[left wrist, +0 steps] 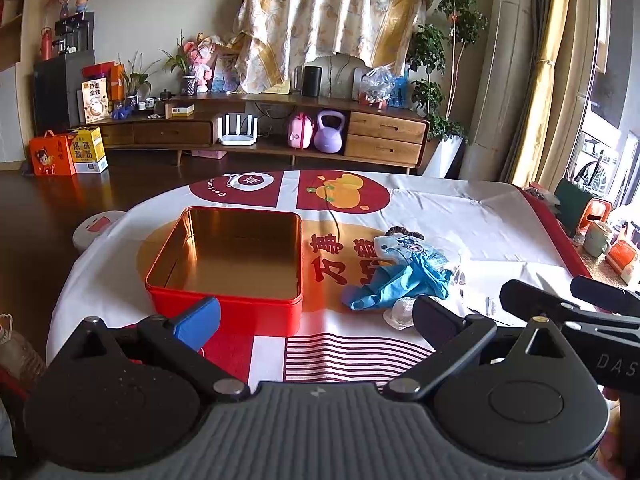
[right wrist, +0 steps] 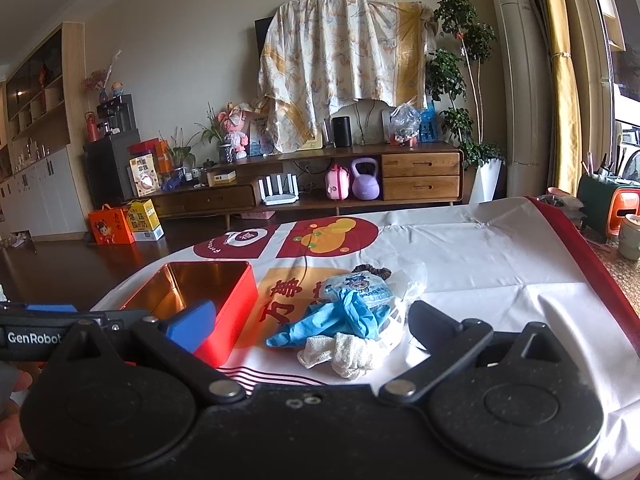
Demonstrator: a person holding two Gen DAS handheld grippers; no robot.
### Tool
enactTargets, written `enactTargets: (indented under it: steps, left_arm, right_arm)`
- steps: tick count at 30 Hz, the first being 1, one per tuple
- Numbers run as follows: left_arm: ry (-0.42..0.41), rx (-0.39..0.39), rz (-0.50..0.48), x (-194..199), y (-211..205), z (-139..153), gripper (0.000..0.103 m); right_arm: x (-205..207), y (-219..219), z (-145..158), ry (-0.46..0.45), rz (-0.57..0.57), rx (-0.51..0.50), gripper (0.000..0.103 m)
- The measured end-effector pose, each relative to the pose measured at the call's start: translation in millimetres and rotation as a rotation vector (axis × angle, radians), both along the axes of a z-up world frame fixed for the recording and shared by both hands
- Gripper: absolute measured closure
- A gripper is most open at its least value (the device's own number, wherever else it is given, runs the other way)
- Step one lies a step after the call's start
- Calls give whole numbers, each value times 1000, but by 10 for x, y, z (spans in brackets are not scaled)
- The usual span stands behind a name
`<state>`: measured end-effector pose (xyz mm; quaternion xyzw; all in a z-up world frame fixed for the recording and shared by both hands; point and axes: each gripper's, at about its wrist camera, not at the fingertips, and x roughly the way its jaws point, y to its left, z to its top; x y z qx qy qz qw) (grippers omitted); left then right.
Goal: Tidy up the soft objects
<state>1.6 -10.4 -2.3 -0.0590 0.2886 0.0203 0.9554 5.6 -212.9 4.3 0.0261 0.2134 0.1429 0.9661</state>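
Observation:
An open red tin (left wrist: pixel 224 308) with a gold inside stands empty on the table; it also shows in the right wrist view (right wrist: pixel 236 320). Right of it lies a heap of soft things: a blue glove (left wrist: pixel 400 284) (right wrist: pixel 336 320), a white cloth (left wrist: pixel 400 314) (right wrist: pixel 344 354), a printed pouch (left wrist: pixel 412 250) (right wrist: pixel 360 290) and a dark scrunchie (left wrist: pixel 400 232) (right wrist: pixel 370 269). My left gripper (left wrist: pixel 316 316) is open and empty in front of the tin. My right gripper (right wrist: pixel 312 324) is open and empty, just short of the heap.
The table wears a white and red printed cloth (left wrist: pixel 460 208). A mug (left wrist: pixel 598 236) and clutter stand off the right edge. A wooden TV cabinet (left wrist: pixel 280 128) with a purple kettlebell (left wrist: pixel 330 130) lines the far wall.

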Motion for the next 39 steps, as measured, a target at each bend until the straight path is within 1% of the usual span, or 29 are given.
enactTargets:
  steps: [39]
  left_arm:
    - [-10, -8, -7, -11, -46, 66, 0]
  right_arm:
    - [-29, -9, 20, -17, -14, 5, 1]
